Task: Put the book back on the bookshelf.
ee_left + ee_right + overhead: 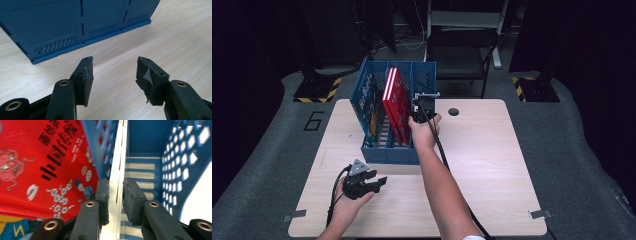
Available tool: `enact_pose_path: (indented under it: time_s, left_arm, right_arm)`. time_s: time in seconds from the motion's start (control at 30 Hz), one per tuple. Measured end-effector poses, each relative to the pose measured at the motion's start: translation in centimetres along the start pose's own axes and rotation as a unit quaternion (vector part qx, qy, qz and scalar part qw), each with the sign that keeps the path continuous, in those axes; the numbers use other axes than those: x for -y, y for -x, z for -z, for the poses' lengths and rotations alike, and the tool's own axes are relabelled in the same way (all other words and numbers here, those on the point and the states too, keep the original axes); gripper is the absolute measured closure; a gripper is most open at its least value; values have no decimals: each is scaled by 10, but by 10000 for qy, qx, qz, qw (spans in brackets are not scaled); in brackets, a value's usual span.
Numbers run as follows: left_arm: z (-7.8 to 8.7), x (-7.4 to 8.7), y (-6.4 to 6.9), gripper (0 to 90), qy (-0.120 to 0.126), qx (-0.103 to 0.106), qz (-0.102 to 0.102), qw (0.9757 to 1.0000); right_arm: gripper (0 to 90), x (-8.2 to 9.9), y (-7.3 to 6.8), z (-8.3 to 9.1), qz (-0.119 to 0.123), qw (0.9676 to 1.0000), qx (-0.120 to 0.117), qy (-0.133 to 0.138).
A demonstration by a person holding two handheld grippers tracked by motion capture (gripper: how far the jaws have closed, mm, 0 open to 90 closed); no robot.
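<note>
Red book (401,111) upright in the middle compartment of the blue rack (373,152), leaning slightly, its white page edge (117,167) pinched between the pads of the right tool (116,185). Grip sits low on the edge, close to the pad tips, so probably not much margin.

- Keep the pinch firm and even; avoid twisting the wrist, or the thin edge may slide out.
- Move along the line of the compartment, straight and slow, and keep the cover off the lattice wall on the right.
- Watch the neighbouring red cover just beside; likely to drag along if rubbed.
- Let go only once the book rests steady on the slatted floor.

Left tool (381,182) spread, holding nothing, resting low over the table (492,165) just in front of the rack. Worth bracing the rack's front wall with it if the rack starts to shift.
</note>
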State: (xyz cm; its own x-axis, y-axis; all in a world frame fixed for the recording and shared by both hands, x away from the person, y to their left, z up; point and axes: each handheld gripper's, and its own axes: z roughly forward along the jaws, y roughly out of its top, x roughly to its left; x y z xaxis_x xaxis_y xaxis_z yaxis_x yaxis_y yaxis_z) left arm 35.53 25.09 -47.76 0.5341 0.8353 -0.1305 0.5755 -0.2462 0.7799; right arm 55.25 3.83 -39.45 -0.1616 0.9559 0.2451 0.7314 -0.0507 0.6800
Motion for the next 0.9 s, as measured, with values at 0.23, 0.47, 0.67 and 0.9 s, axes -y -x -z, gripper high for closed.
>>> enact_pose_path:
  time_s: [0.23,0.47,0.67,0.9]
  left_arm:
    - [1,1,0,475,-23,-2,8,10000]
    - [-1,2,2,475,-69,-19,-49,10000]
    - [0,2,2,474,-81,-9,-8,10000]
    - [-2,2,2,472,-83,-24,-37,10000]
  right_arm:
    - [731,0,2,0,80,9998,-166,-28]
    - [714,4,1,3,228,9992,-316,1]
    - [669,4,2,8,313,9984,-461,-79]
    - [651,5,0,9,373,9983,-442,-54]
